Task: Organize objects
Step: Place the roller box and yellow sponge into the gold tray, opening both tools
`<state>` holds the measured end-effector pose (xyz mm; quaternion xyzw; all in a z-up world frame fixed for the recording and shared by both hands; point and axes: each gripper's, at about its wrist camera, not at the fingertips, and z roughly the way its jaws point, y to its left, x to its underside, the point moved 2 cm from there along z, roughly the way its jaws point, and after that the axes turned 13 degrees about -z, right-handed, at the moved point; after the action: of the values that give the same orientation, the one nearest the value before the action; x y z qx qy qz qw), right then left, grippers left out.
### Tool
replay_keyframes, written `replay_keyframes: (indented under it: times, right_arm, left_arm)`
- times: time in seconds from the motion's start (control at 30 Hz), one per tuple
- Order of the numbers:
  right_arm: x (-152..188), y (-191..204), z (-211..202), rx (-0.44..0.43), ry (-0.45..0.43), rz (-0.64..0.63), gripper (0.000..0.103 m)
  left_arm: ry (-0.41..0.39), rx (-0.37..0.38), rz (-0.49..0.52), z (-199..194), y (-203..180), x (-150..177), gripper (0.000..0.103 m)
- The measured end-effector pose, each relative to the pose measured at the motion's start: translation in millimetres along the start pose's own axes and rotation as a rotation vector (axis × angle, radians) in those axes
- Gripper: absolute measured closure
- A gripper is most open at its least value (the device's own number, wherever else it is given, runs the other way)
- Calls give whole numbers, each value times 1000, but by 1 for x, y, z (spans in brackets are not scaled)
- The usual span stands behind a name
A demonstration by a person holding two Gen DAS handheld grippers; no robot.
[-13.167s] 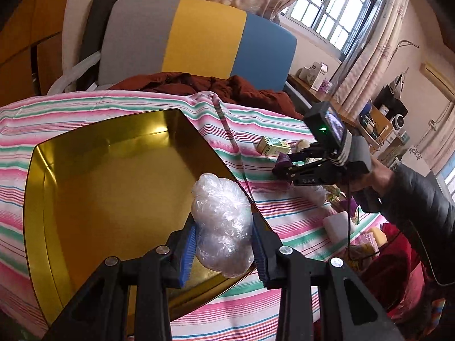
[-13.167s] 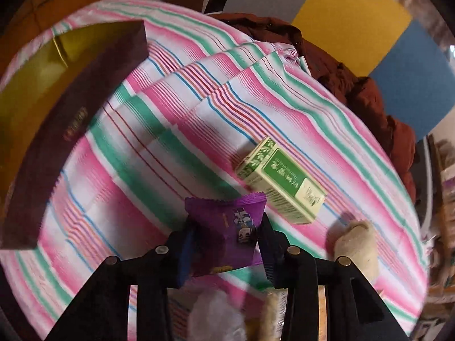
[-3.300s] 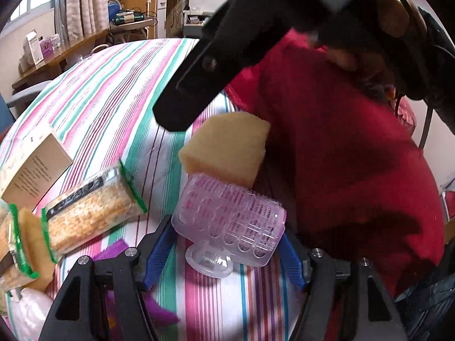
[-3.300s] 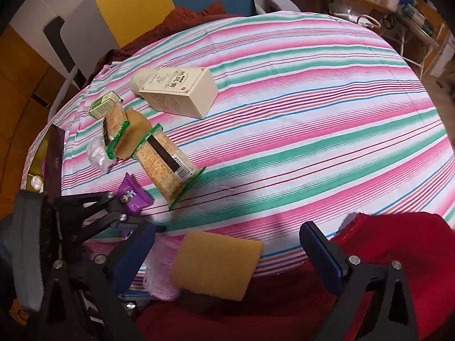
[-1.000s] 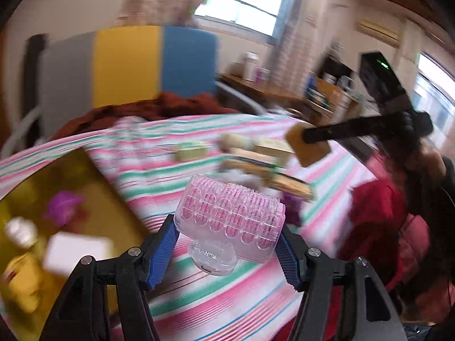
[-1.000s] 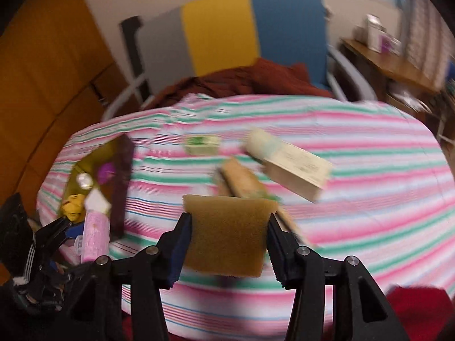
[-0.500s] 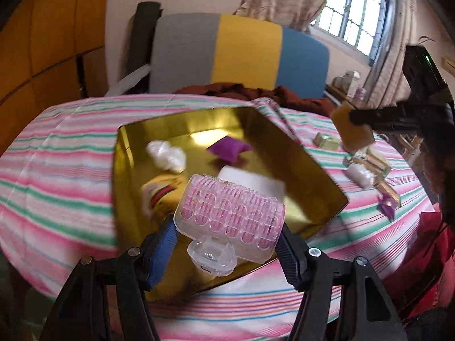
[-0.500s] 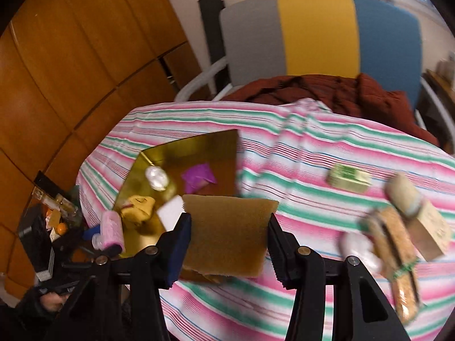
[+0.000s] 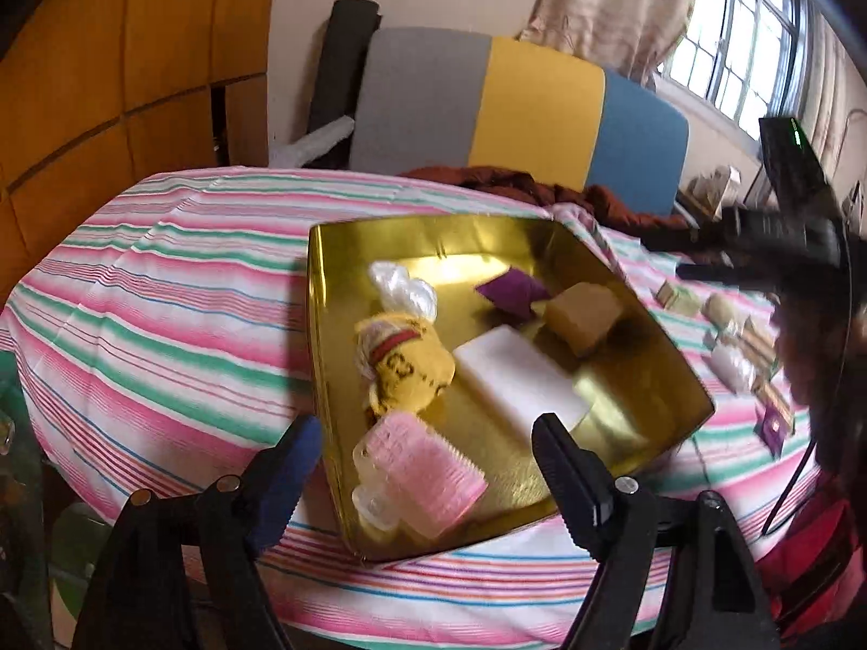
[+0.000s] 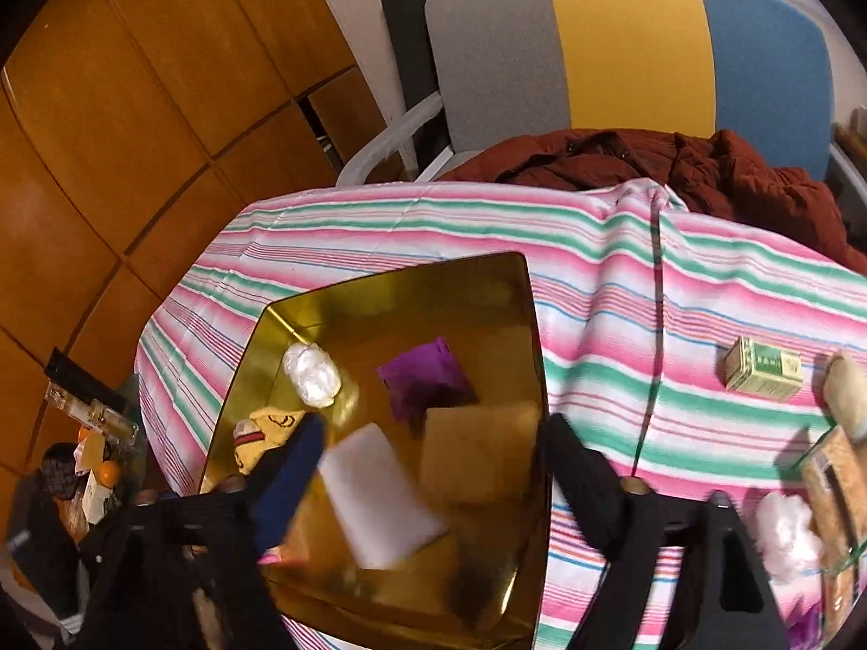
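- over the gold tray (image 9: 325, 325), left gripper (image 9: 422, 449) has its jaws opening; pink roller (image 9: 417, 474) lies free in the tray's near corner, touched by neither pad.
- right gripper (image 10: 433, 460) is likewise opening above the tan sponge (image 10: 477, 449), which rests in the tray.
- remaining items, e.g. green box (image 10: 764, 368), lie on the right gripper's side; judged nearer to it.
- both grippers point steeply downward.
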<state>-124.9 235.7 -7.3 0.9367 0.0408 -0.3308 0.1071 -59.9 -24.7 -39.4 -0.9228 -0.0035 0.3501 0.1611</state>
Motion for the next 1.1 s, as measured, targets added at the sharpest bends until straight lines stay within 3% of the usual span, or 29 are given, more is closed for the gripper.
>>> replay_keyframes:
  times: [0.27,0.53,0.77,1.1]
  right_arm:
    - [20,13,-6,32,-8,-36,11]
    - [43,25,-22,182,-63,-56,4]
    - [60,29,-43,288,-119,-72,1]
    - [83,35,-54,312,-127,-94,0]
  left_arm:
    - [-50,-78,-54,-13,0,-10,22]
    - [-62,-150,-96,-16,-4,-1,22]
    - [-58,-146,-84,-15,-20,5,22]
    - [-54,-122,-80,-15,-27,7,22]
